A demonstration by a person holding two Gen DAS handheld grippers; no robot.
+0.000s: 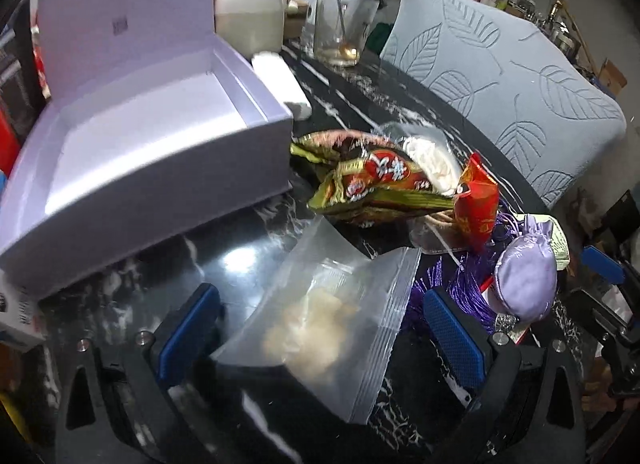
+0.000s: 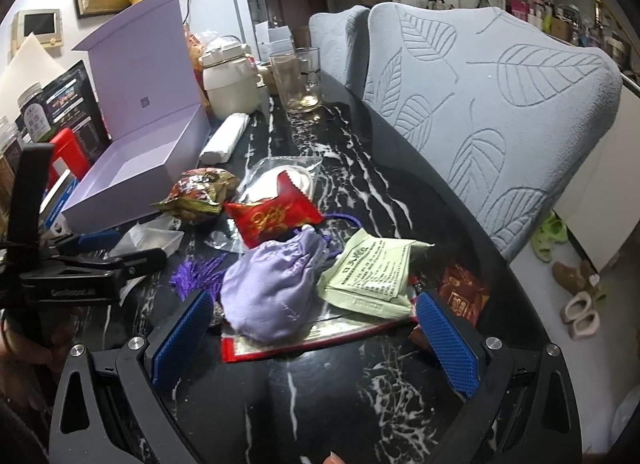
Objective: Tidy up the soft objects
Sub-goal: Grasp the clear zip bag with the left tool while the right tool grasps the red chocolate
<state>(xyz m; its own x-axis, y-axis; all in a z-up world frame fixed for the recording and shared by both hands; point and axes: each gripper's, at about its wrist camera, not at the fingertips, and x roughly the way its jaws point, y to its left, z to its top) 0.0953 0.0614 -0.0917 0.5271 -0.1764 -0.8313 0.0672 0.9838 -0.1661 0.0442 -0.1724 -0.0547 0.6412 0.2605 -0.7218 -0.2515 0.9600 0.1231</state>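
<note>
zip bag [image 1: 320, 304]: clear, pale lumps inside, between wide-open left hand-held gripper [image 1: 320, 324] | right hand-held gripper [image 2: 316, 336]: wide open, empty

Clear zip bag [image 1: 320, 304]: motion-blurred, pale contents indistinct, near corner hidden behind the left tool's body. Red flat packet [image 2: 304, 344]: mostly covered by lilac pouch [image 2: 272, 296] and green sachet [image 2: 368, 276]. Sachet print too small to read.

The table [image 2: 360, 184] is glossy black with white marble veins, and the open box [image 1: 160, 152] is pale lilac inside and out. A lilac satin pouch [image 2: 272, 296] lies beside a purple tassel [image 2: 196, 272], a pale green packet [image 2: 372, 276] printed in black, and a red wrapper [image 2: 272, 220] with gold lettering. The chair back [image 2: 500, 104] is light blue with an embossed leaf pattern, and the pads [image 2: 182, 344] are blue with a fine mesh texture.
</note>
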